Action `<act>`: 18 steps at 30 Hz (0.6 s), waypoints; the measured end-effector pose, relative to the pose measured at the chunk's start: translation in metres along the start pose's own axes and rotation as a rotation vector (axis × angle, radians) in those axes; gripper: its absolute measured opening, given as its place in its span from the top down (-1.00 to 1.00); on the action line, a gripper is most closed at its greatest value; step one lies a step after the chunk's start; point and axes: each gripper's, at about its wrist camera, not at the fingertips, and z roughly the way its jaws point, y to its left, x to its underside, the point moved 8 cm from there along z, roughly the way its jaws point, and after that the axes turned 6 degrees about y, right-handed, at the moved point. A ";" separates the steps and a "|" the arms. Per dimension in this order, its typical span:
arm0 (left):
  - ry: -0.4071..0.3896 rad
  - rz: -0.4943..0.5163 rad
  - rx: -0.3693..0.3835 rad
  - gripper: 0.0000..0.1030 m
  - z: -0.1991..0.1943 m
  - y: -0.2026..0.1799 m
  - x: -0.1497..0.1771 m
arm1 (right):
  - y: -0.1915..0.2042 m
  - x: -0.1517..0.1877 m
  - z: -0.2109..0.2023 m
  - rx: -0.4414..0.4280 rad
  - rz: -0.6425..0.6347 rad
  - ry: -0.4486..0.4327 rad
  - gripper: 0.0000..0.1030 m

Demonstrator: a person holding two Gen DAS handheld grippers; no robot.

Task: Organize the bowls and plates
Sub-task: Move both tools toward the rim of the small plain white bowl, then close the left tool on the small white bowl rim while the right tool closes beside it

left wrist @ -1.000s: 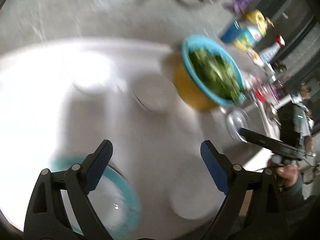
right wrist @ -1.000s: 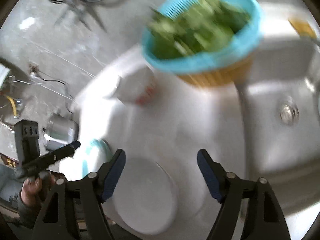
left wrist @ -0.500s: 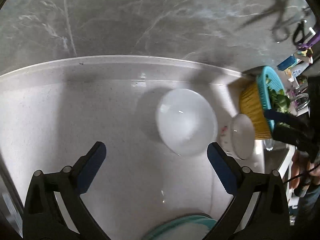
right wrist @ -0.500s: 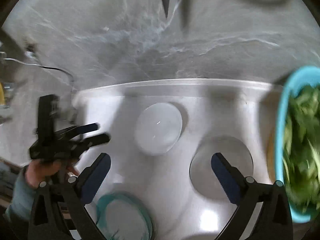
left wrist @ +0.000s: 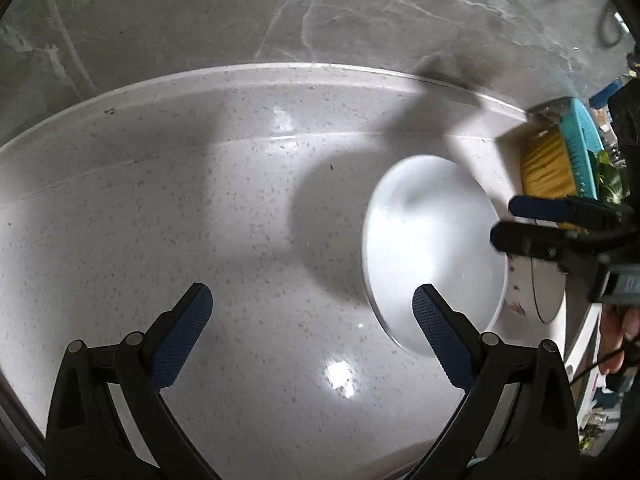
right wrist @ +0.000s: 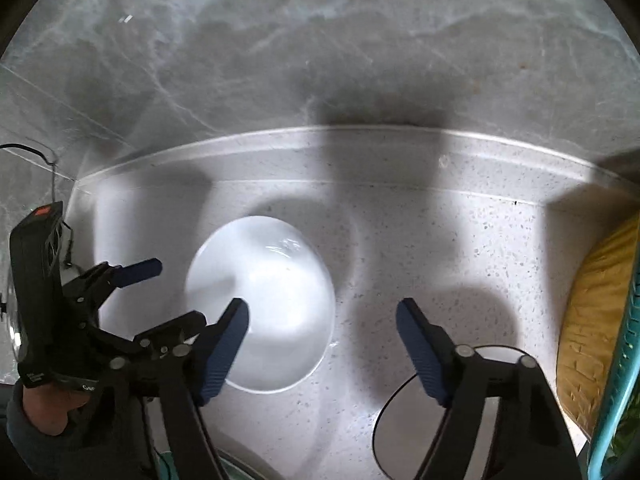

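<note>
A white bowl point(left wrist: 432, 256) stands upright on the speckled white counter point(left wrist: 200, 200). My left gripper point(left wrist: 314, 312) hangs open just left of it, its right finger over the bowl's near rim. In the right wrist view the same bowl point(right wrist: 276, 304) lies under my right gripper point(right wrist: 320, 332). Its jaws are closing, the left finger over the bowl's inside and the right finger outside the rim, with no pad pressing. A small dark-rimmed bowl point(left wrist: 528, 296) with red flowers sits right of the white one, and it shows again as the dark-rimmed bowl point(right wrist: 404, 432).
A yellow basket with a teal colander of greens point(left wrist: 560, 156) stands at the right, seen close as the basket point(right wrist: 592, 320). A grey marble wall point(left wrist: 280, 12) backs the counter. A person's hand point(right wrist: 44, 408) holds the left gripper point(right wrist: 168, 292). A teal-rimmed plate's edge point(right wrist: 228, 464) shows below.
Both grippers have swung over and down toward the white bowl, which now looks larger. The right gripper's jaws stand narrower than half a second ago. The basket has slid to the edge of both views.
</note>
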 end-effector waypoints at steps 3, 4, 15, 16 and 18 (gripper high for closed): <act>-0.007 -0.018 -0.003 -0.95 0.008 0.003 -0.008 | 0.004 -0.002 0.012 0.020 -0.015 0.023 -0.46; -0.006 -0.019 -0.007 -0.95 0.010 0.003 -0.009 | 0.005 -0.003 0.017 0.034 -0.021 0.035 -0.46; -0.008 0.038 -0.016 0.45 0.037 -0.031 -0.016 | 0.004 -0.004 0.057 0.096 -0.031 0.134 0.35; -0.006 0.047 -0.003 0.65 0.037 -0.037 -0.017 | 0.005 -0.003 0.059 0.082 -0.033 0.143 0.45; -0.001 0.063 -0.001 0.83 0.038 -0.046 -0.017 | 0.011 -0.003 0.061 0.055 -0.047 0.143 0.74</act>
